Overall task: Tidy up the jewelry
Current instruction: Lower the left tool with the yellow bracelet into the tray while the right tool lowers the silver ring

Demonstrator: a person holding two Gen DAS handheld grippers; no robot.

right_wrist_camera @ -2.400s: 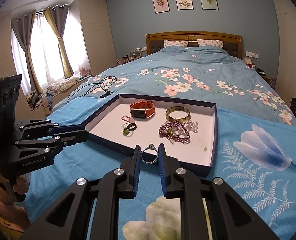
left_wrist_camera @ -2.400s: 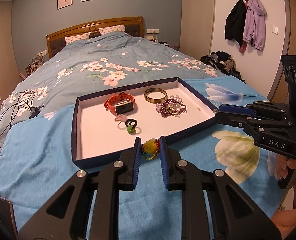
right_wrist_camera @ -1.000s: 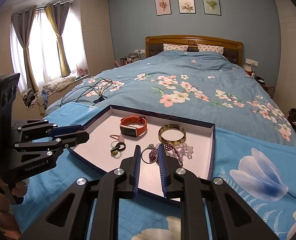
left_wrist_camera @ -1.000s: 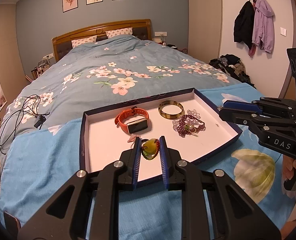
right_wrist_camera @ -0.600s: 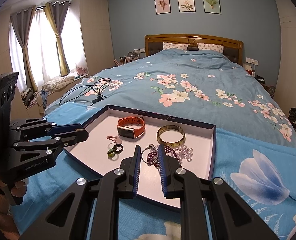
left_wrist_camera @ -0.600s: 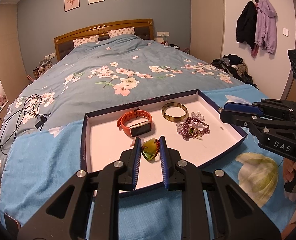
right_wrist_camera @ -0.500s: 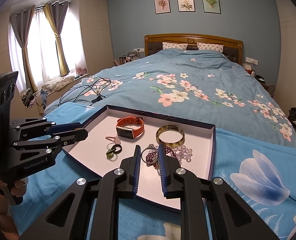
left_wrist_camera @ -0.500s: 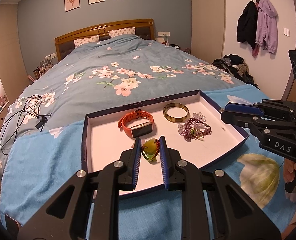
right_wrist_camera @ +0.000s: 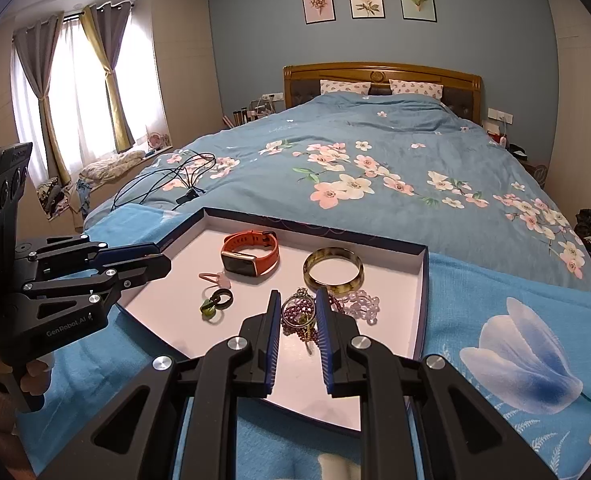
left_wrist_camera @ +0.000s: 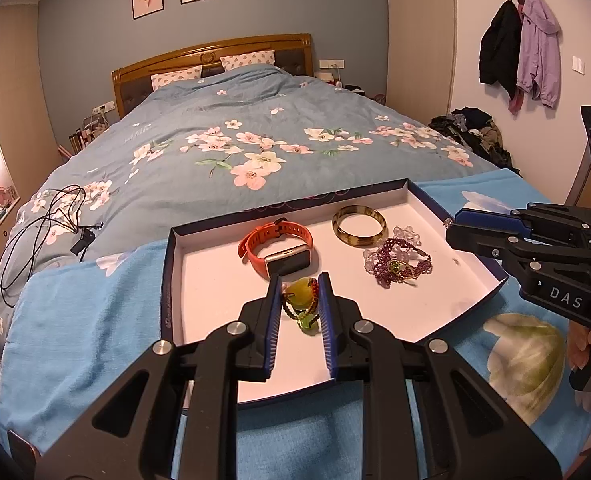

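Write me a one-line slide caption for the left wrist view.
Left gripper holds a yellow-green beaded charm above a shallow navy-rimmed white tray on the bed.

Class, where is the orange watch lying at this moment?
In the left wrist view the orange watch lies inside the tray, left of the bangle.

Warm, rather dim room light; the window (right_wrist_camera: 75, 92) is overexposed with white glare. Both pictures are sharp, but strongly curved with dark corners
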